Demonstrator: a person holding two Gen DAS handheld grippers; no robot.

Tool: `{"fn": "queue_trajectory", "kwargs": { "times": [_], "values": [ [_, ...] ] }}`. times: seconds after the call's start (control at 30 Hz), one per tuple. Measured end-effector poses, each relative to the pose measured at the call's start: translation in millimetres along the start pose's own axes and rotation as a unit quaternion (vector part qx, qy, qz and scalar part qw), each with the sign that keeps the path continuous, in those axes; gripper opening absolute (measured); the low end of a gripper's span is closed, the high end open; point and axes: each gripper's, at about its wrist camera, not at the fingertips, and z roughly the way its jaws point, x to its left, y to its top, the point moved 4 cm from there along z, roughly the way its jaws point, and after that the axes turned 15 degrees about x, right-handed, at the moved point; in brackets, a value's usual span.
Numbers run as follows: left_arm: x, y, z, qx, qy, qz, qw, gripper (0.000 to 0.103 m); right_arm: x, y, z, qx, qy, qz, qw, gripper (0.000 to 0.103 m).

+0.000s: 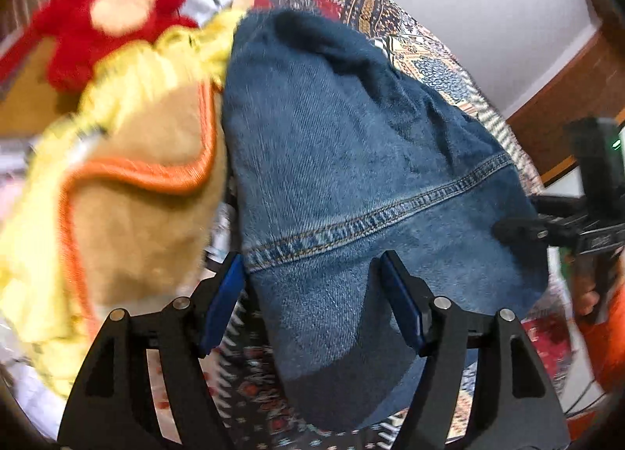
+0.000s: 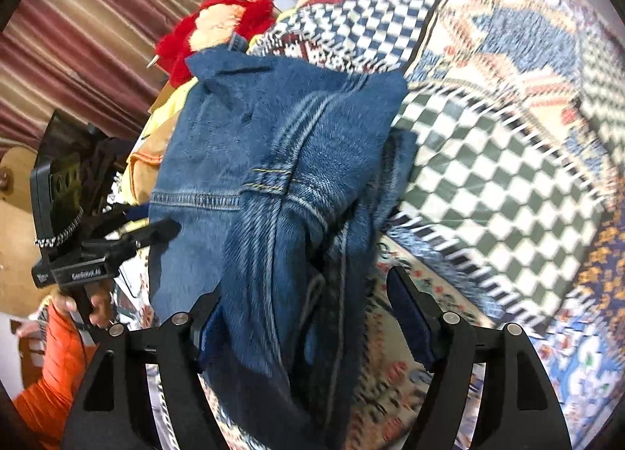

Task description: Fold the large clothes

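The main risk from here is the fold slipping apart. The jeans (image 1: pixel 351 176) run between both pairs of tongs, yet neither pair presses on them, so the thick, stiff denim could spring back or slide off its pile — a closing pad could also snag only the top layer and drag the bundle crooked. The plush toy (image 1: pixel 129 176), touching the jeans on their far side from the other hand's tool, could get swept along if either hand pushes sideways.

The left tongs (image 1: pixel 312 293) stand wide, blue pads (image 1: pixel 224 297) clear of the cloth, with the lower edge of the jeans passing between them. The right tongs (image 2: pixel 304 317) are also wide; bunched denim hangs between the fingers, lying against one side, but I see no clamping.

The jeans are dark blue, already doubled over into a thick bundle, with a stitched yoke seam (image 1: pixel 371 215) running across and a rumpled, unfinished edge in the right wrist view. They lie on a patterned woven blanket (image 2: pixel 508 161), checked and banded in many colours. Behind the jeans sits a red fuzzy toy (image 2: pixel 218 28). An orange sleeve (image 2: pixel 54 364) shows beside the jeans, at the frame's edge.
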Motion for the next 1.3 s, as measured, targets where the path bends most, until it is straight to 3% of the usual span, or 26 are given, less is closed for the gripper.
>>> {"fn": "queue_trajectory", "kwargs": {
  "times": [0.23, 0.4, 0.57, 0.77, 1.0, 1.17, 1.3],
  "values": [
    [-18, 30, -35, -0.066, 0.093, 0.048, 0.9923, 0.072, 5, 2, -54, -0.072, -0.043, -0.023, 0.996, 0.073],
    [-5, 74, -29, -0.089, 0.130, 0.038, 0.9868, 0.079, 10, 27, -70, -0.114, -0.042, -0.017, 0.992, 0.074],
    [13, 111, -5, -0.073, 0.128, -0.002, 0.9891, 0.079, 13, 58, -44, -0.099, -0.024, -0.008, 0.995, 0.074],
    [13, 141, 22, -0.068, 0.134, -0.014, 0.9886, 0.079, -8, 74, 0, -0.070, -0.043, 0.004, 0.997, 0.074],
    [-6, 142, 30, -0.056, 0.166, 0.001, 0.9846, 0.079, -21, 65, -3, -0.066, -0.038, 0.014, 0.997, 0.075],
    [-31, 126, -10, -0.087, 0.163, 0.022, 0.9826, 0.079, -5, 50, -39, -0.092, -0.055, 0.001, 0.994, 0.075],
    [-60, 106, -66, -0.139, 0.159, 0.040, 0.9766, 0.079, 21, 31, -81, -0.138, -0.059, -0.013, 0.989, 0.075]
  ]
}}
